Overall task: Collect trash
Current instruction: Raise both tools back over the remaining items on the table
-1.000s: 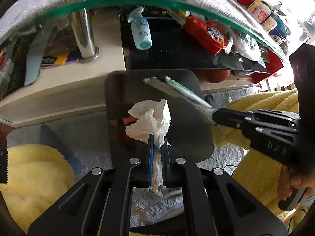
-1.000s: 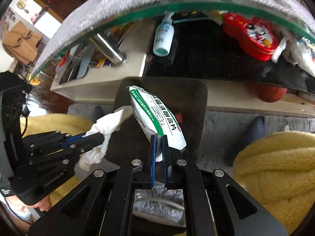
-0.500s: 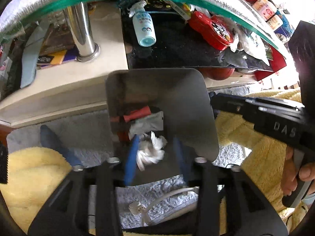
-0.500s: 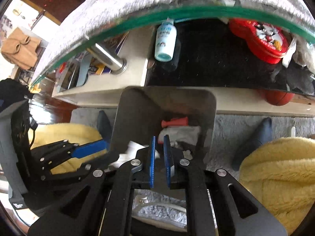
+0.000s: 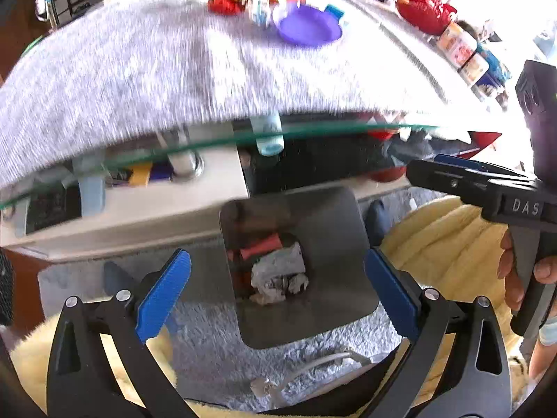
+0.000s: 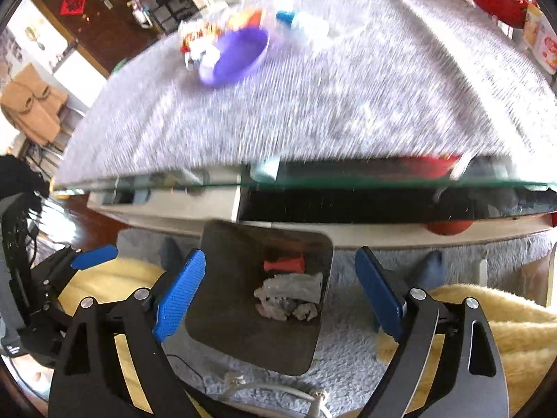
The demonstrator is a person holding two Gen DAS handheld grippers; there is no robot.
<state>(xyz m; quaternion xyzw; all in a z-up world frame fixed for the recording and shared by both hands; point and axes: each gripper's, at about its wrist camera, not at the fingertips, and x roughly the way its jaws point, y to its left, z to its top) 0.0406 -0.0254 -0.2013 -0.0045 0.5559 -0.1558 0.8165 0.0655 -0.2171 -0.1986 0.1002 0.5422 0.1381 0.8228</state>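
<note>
**Both grippers empty above the bin, trash inside it**

At the far left of the right wrist view, the left gripper (image 6: 94, 256) shows as a black frame with one blue pad (image 6: 94, 256) poking toward the middle. In its own view the left gripper (image 5: 278, 299) has its jaws spread wide, a blue pad on each side and nothing between them.

Between those pads, lower down, stands the trash bin (image 5: 334, 216), a dark square container on the grey shaggy rug (image 5: 205, 341). The collected trash lies at its bottom: a crumpled white tissue (image 5: 278, 275), with a red scrap (image 5: 261, 245) just behind it and touching it. A white cable (image 5: 313, 362) lies on the rug near the bin's front edge.

Above the bin runs the glass edge of the table (image 5: 216, 141), covered with a grey fuzzy cloth (image 5: 156, 69). On the cloth, well back from the edge, sits a purple dish (image 5: 308, 28) with blurred colourful packets beside it. Under the glass, a pale blue bottle (image 5: 268, 137) rests on a lower shelf.

The right gripper (image 6: 280, 292) likewise has its jaws wide apart and holds nothing; the bin (image 6: 226, 244) with the tissue (image 6: 290, 287) sits between and below its pads. In the left wrist view the right gripper (image 5: 421, 170) reaches in from the right edge, gripped by a hand (image 5: 522, 275) on its handle, above yellow fleece (image 5: 445, 244).
</note>
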